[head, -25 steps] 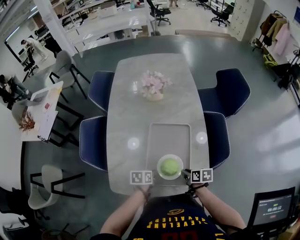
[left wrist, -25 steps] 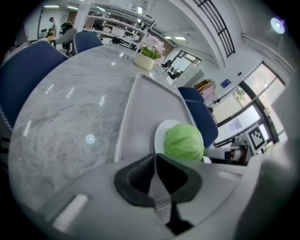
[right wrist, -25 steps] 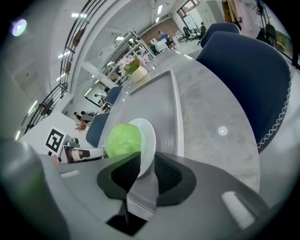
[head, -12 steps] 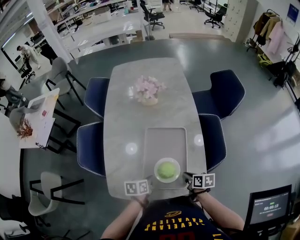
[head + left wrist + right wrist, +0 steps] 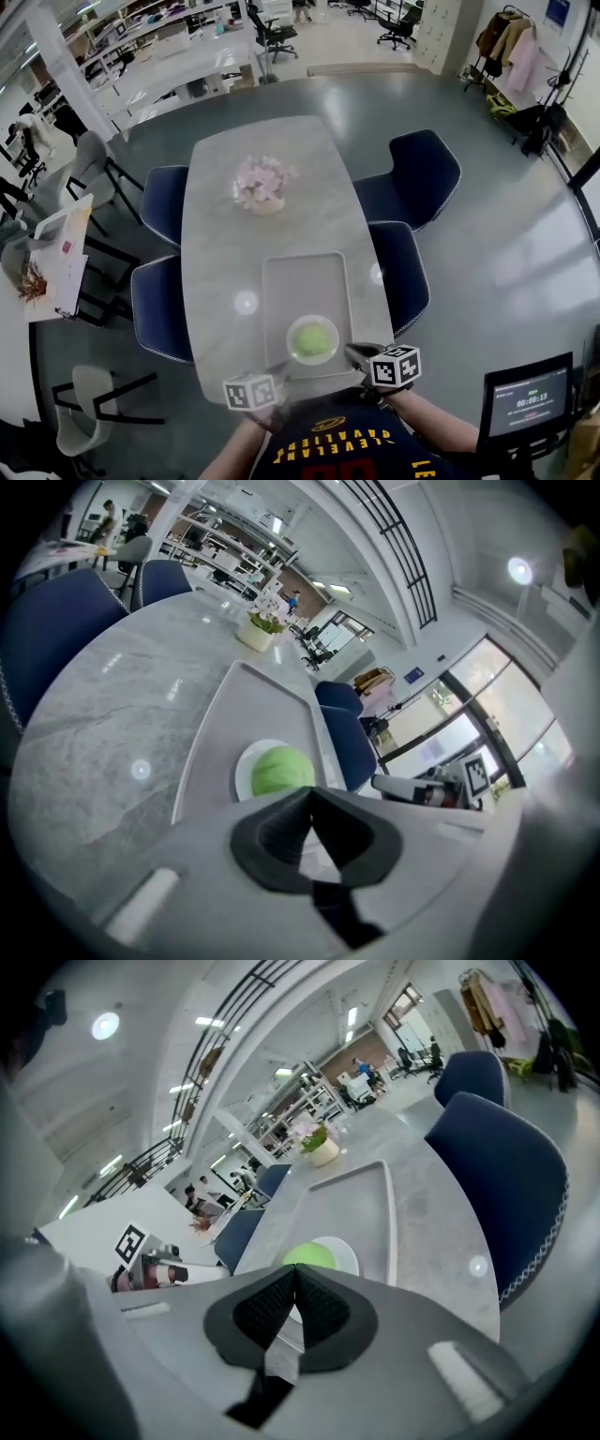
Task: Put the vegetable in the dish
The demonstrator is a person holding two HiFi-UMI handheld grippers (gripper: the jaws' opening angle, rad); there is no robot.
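Step in hand: judged to be the close of the task, with the green vegetable [image 5: 313, 338] already lying in the white dish [image 5: 291, 341] and nothing left to carry.
Vegetable's place: inside the dish, filling most of it and resting on its floor, clear of both grippers.
Dish's place: on the near end of the grey tray [image 5: 302, 281], which lies lengthwise along the table [image 5: 225, 234] and reaches almost to its near edge.
Left gripper [image 5: 310, 790]: pinched narrow, tips meeting, nothing between them; held over the table's near edge, just left of the dish, aimed towards it.
Right gripper [image 5: 292, 1267]: just closed down until the pads meet, nothing caught between; held at the near edge to the right of the dish, apart from it.
Next move: by this reading, little beyond keeping both grippers clear of the dish rim so as not to tip it or roll the vegetable out; no fresh grasp called for.
Pointing and long axis: a near-round head, like a small cabbage, with no long axis to speak of from any view; stem end not visible, so facing cannot be told.
Elsewhere: a pot of pale pink flowers [image 5: 260, 183] towards the table's far end, well apart from the tray.
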